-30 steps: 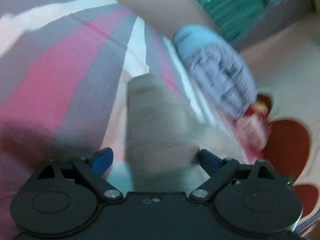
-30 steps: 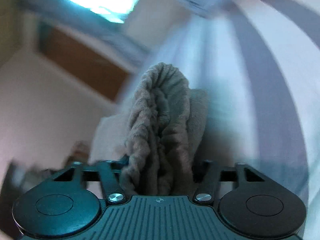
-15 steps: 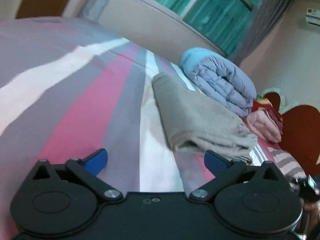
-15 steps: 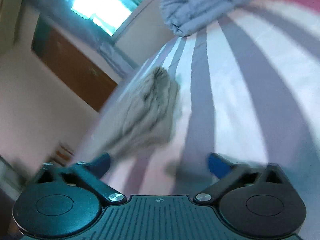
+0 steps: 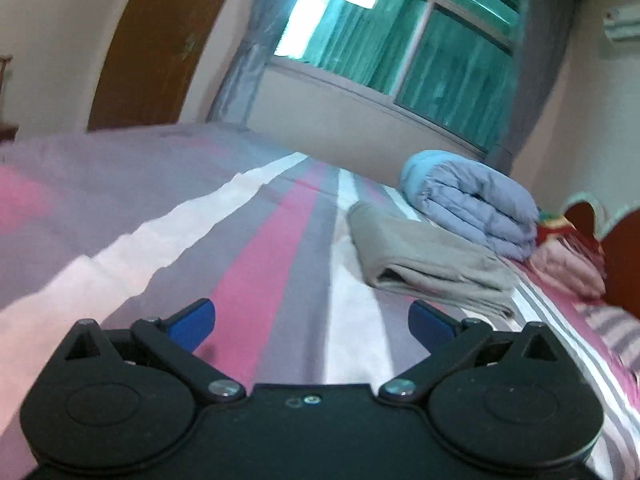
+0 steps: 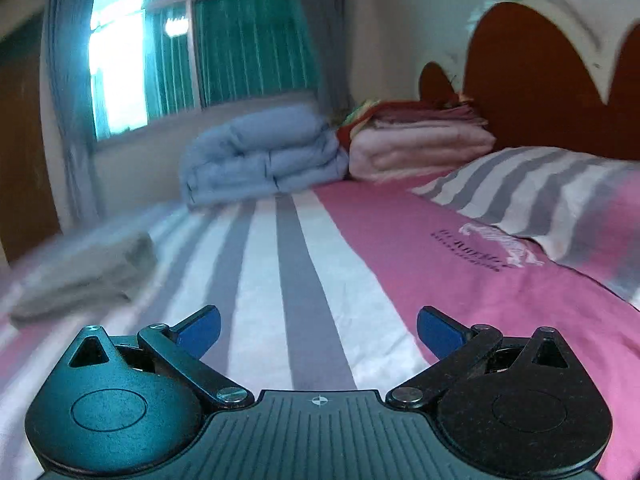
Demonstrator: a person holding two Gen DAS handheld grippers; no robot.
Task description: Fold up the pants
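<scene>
The grey-beige pants (image 5: 428,260) lie folded in a flat bundle on the striped bed sheet (image 5: 280,272), ahead and to the right in the left wrist view. They show blurred at the left in the right wrist view (image 6: 88,272). My left gripper (image 5: 312,326) is open and empty, well short of the pants and to their left. My right gripper (image 6: 318,330) is open and empty above the sheet (image 6: 280,280), to the right of the pants.
A folded blue quilt (image 5: 472,204) (image 6: 264,156) lies behind the pants. Folded pink bedding (image 6: 420,140) sits beside it against the red headboard (image 6: 532,76). A striped pillow (image 6: 552,196) lies at the right. A window (image 5: 400,48) and a brown door (image 5: 160,40) stand beyond the bed.
Both grippers let go of the pants, opened and pulled back. The pants now lie folded on the bed, farther from both grippers. The right view has swung toward the headboard.
</scene>
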